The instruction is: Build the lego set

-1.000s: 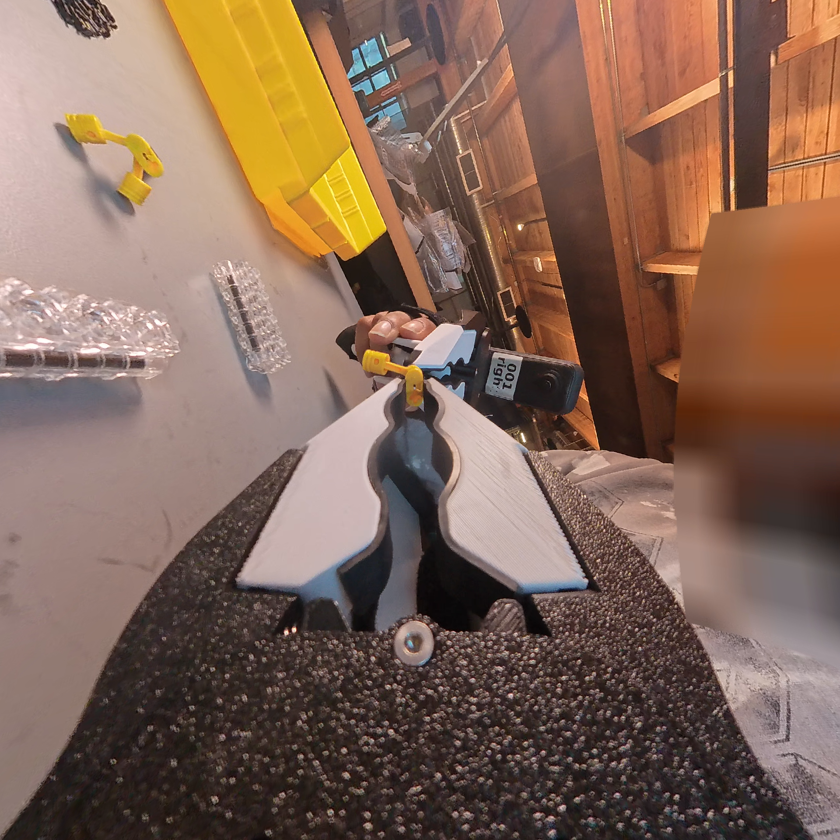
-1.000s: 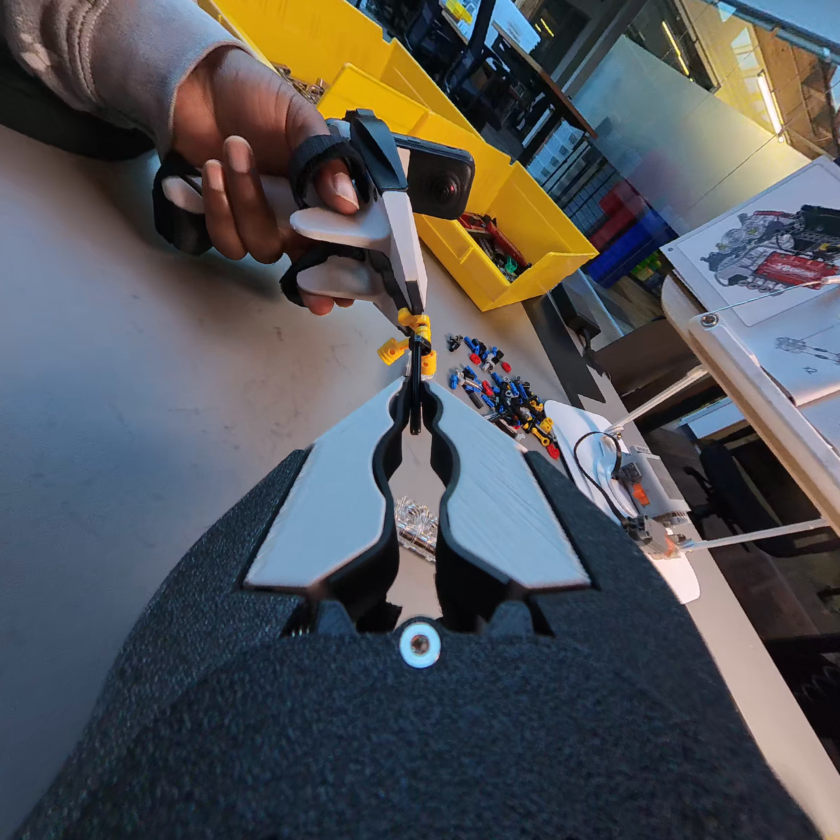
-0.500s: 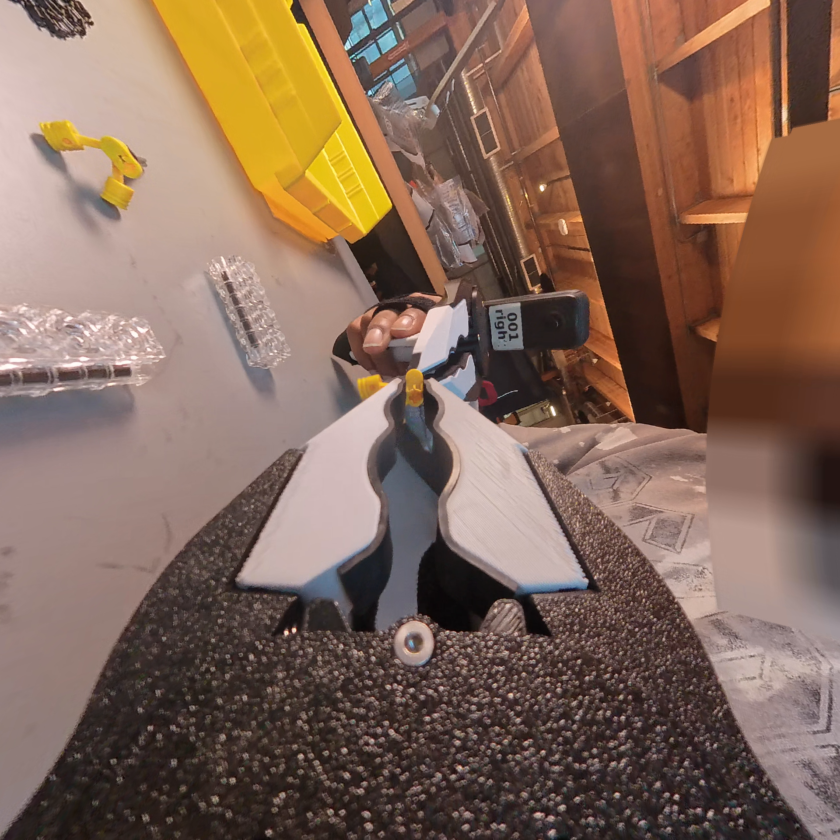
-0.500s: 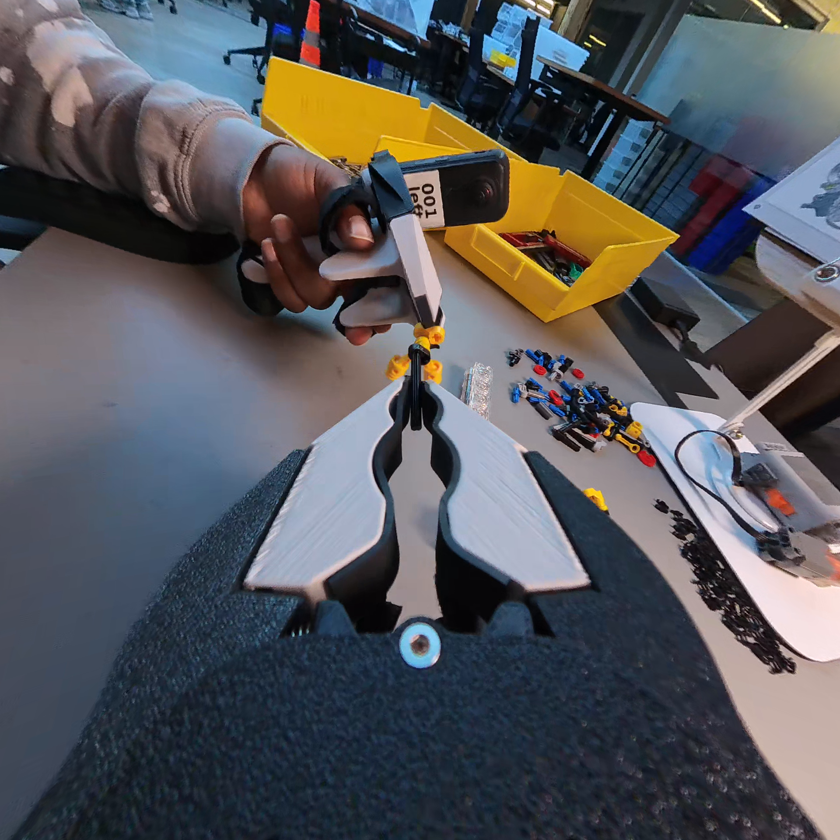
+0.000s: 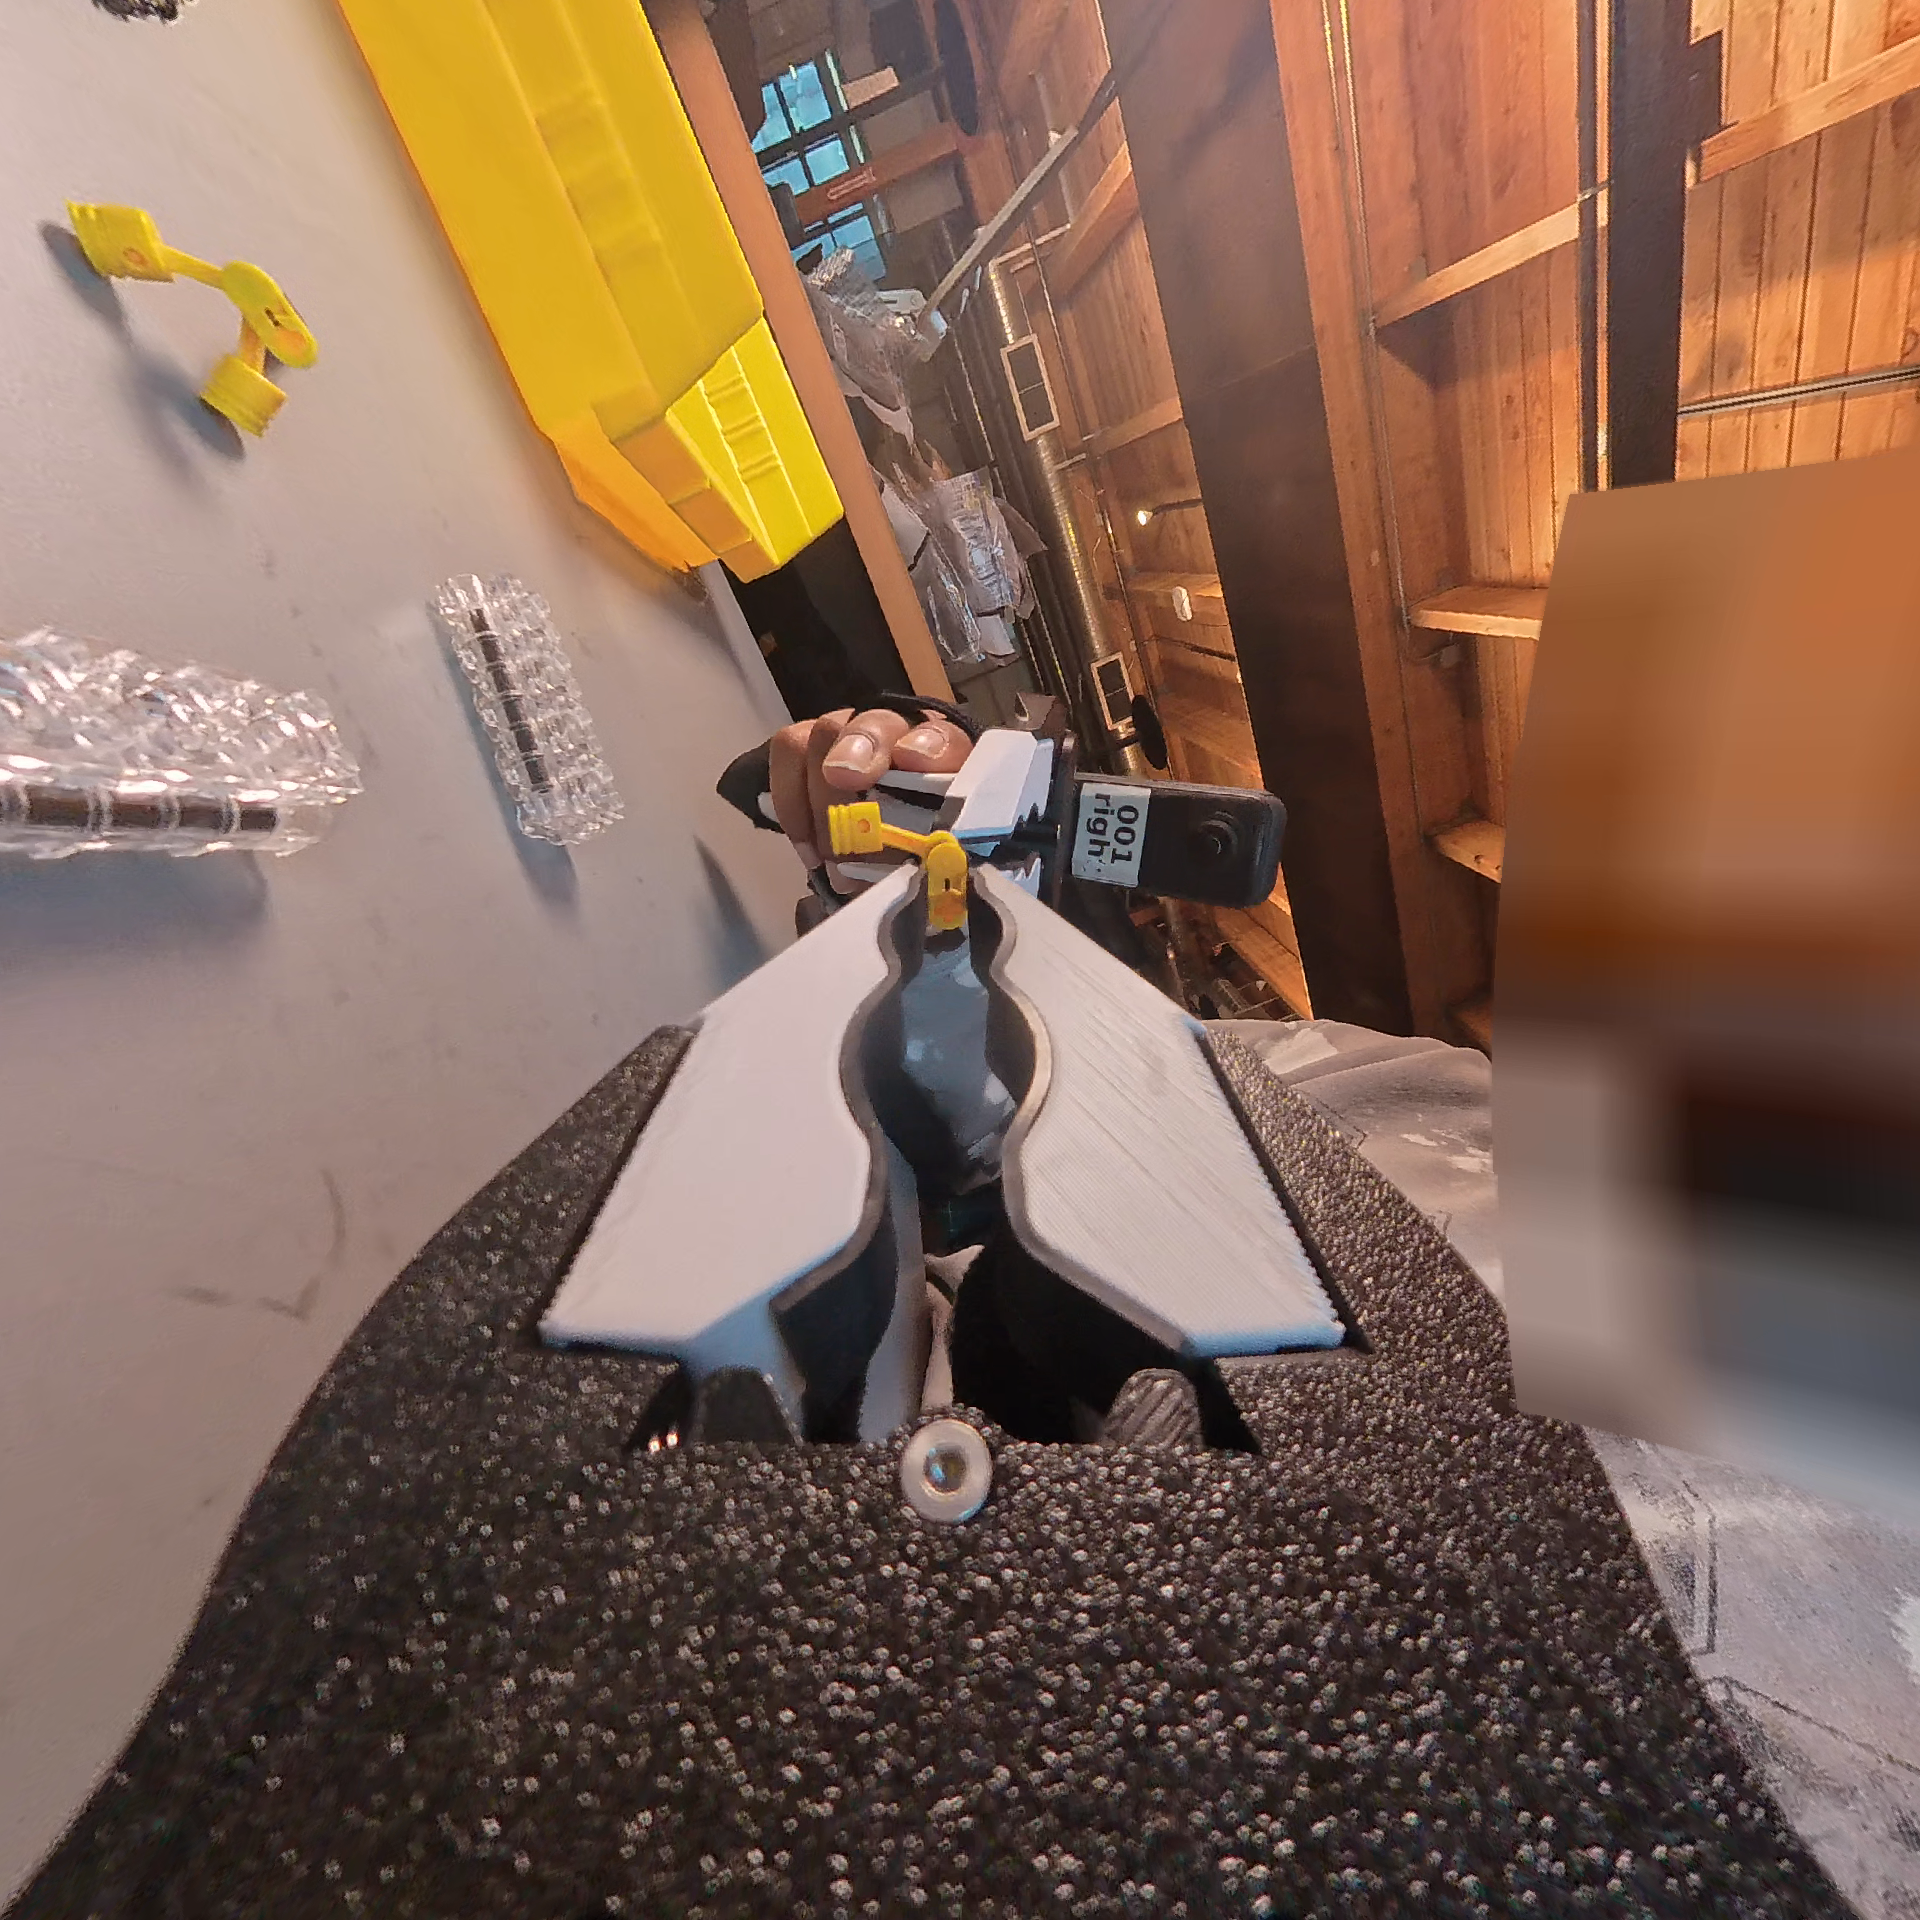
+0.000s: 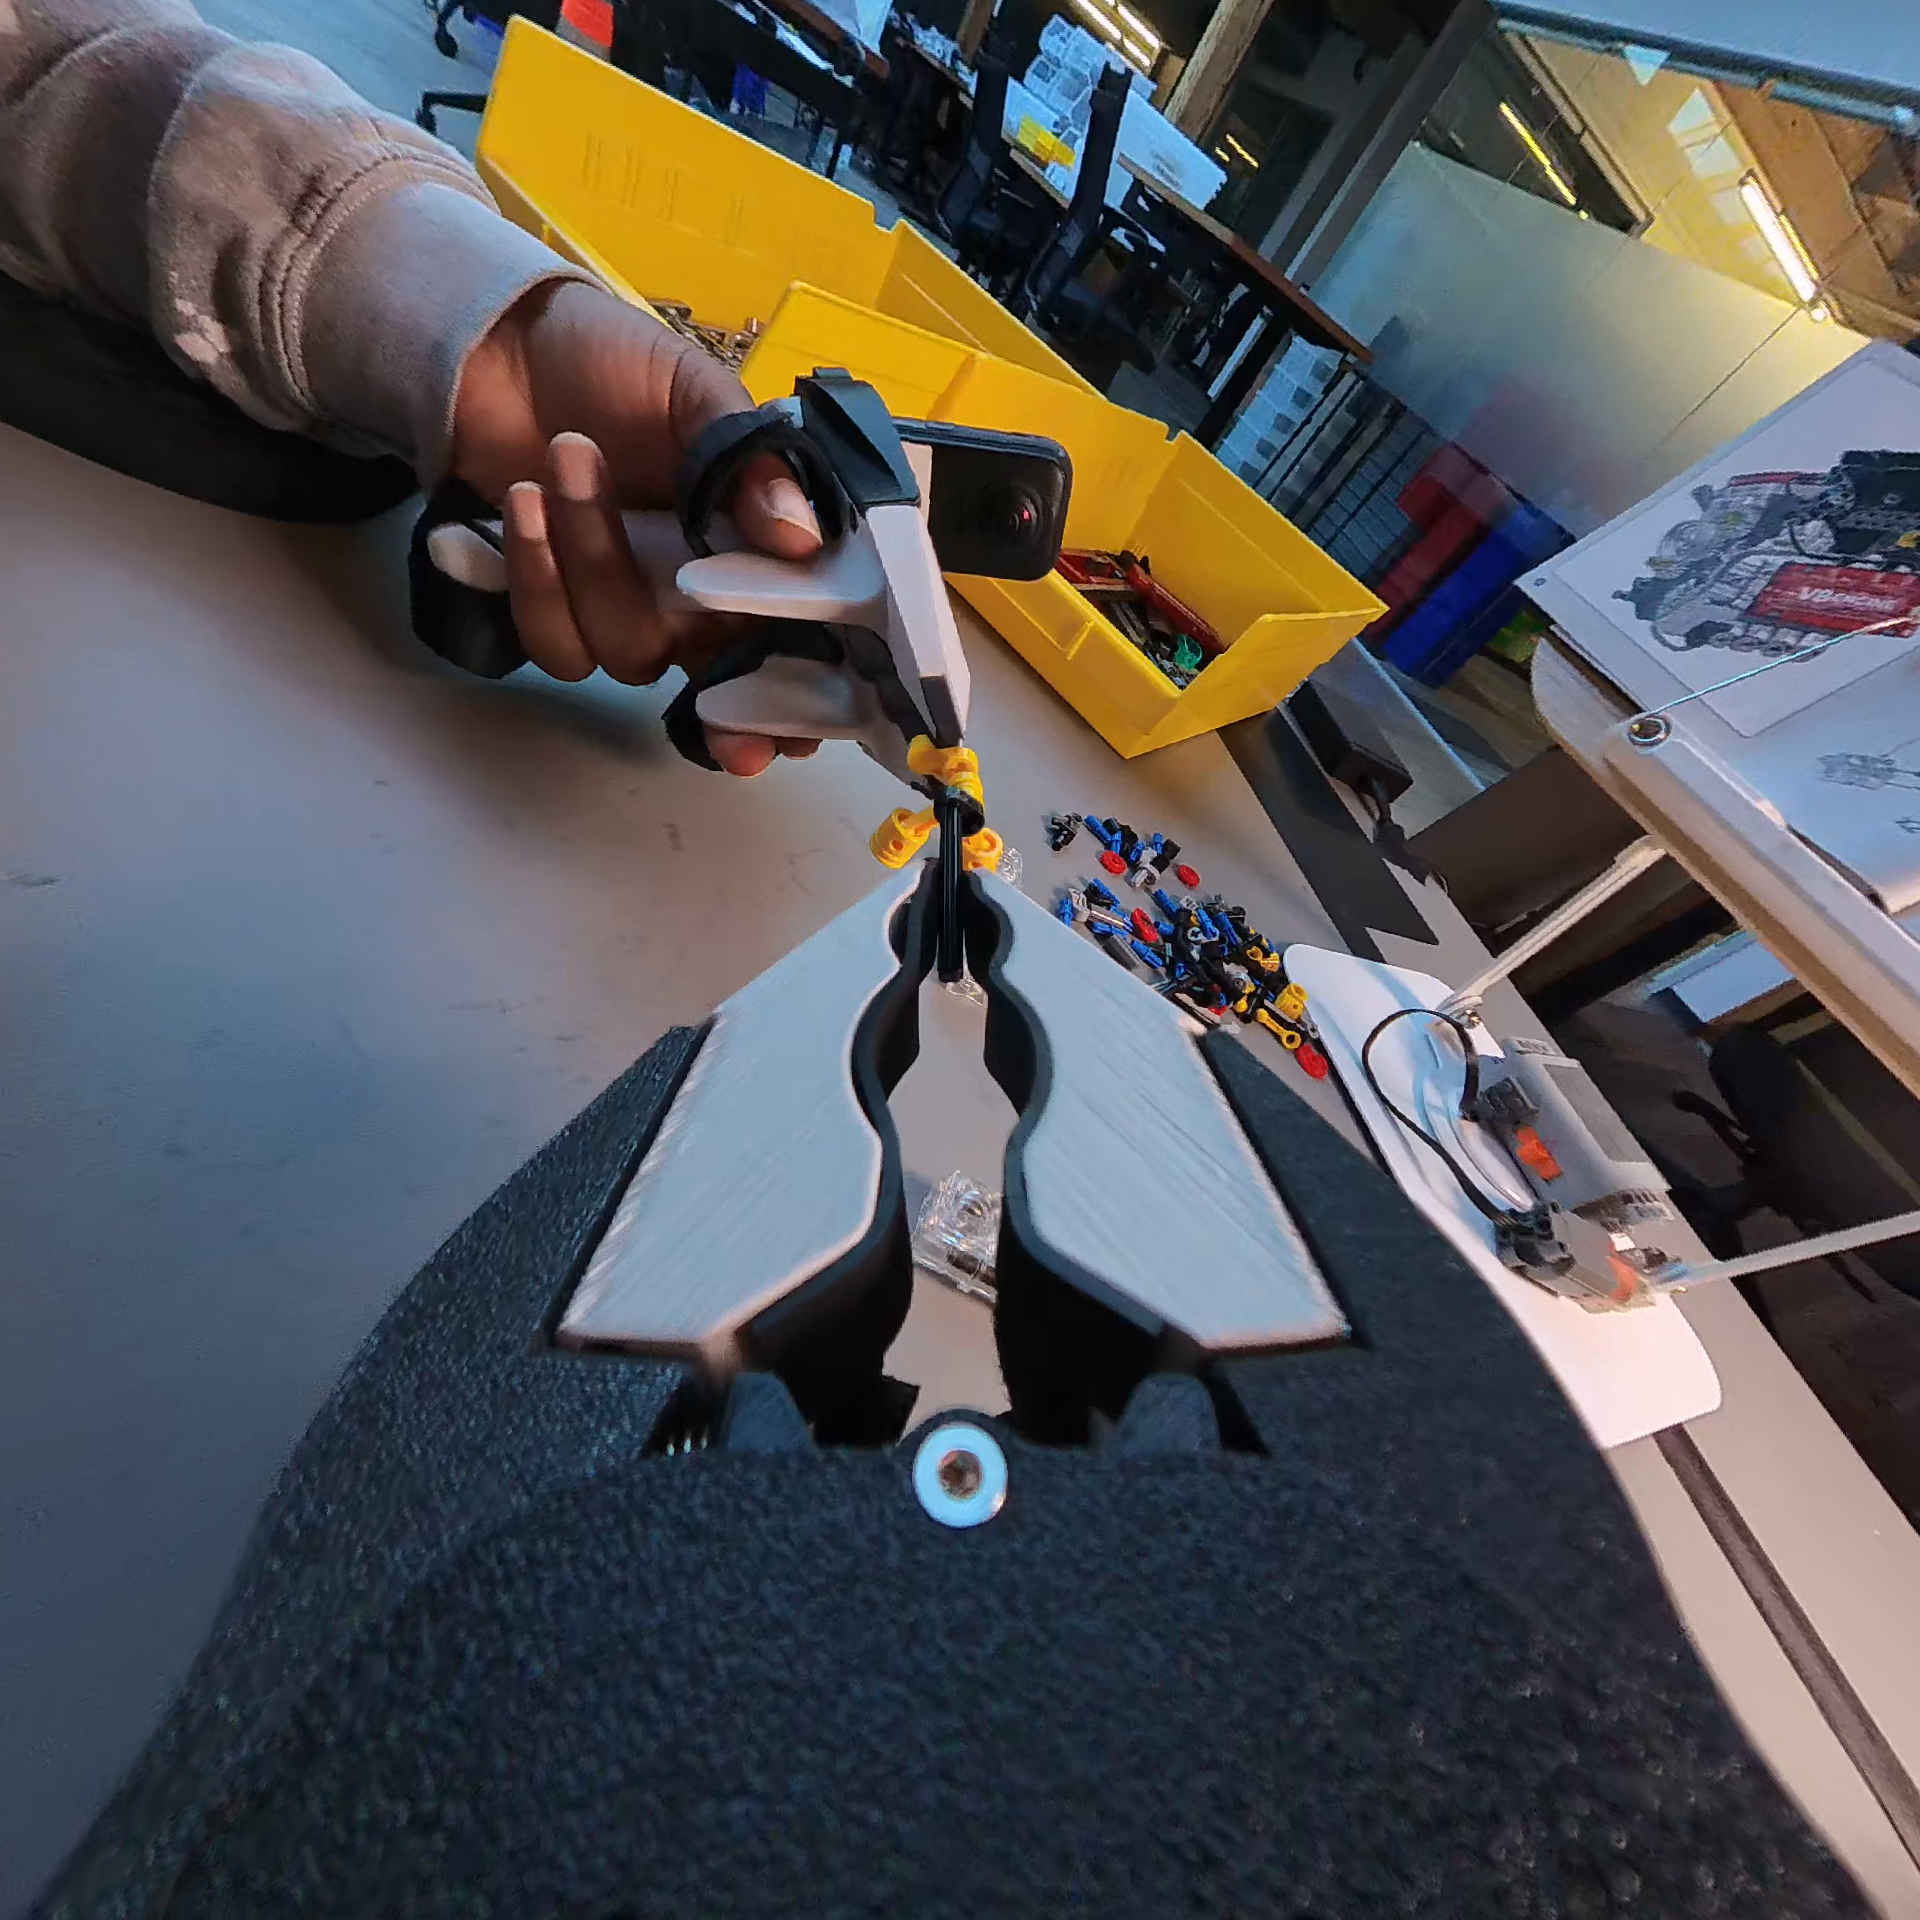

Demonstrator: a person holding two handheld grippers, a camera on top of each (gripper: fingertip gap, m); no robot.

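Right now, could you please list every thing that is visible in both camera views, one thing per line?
yellow piston piece: one, yellow, clamped in left tongs tips
black axle: one, black, clamped in right tongs tips, meets the yellow piston piece
loose piston piece: one, yellow, on table
clear packets: two, transparent, on table
yellow bins: at least two, yellow, far table side
small parts pile: many, blue, black, red, yellow, on table
white tray: one, white, holds grey cabled unit
table: one, grey
left tongs: one, shut
right tongs: one, shut
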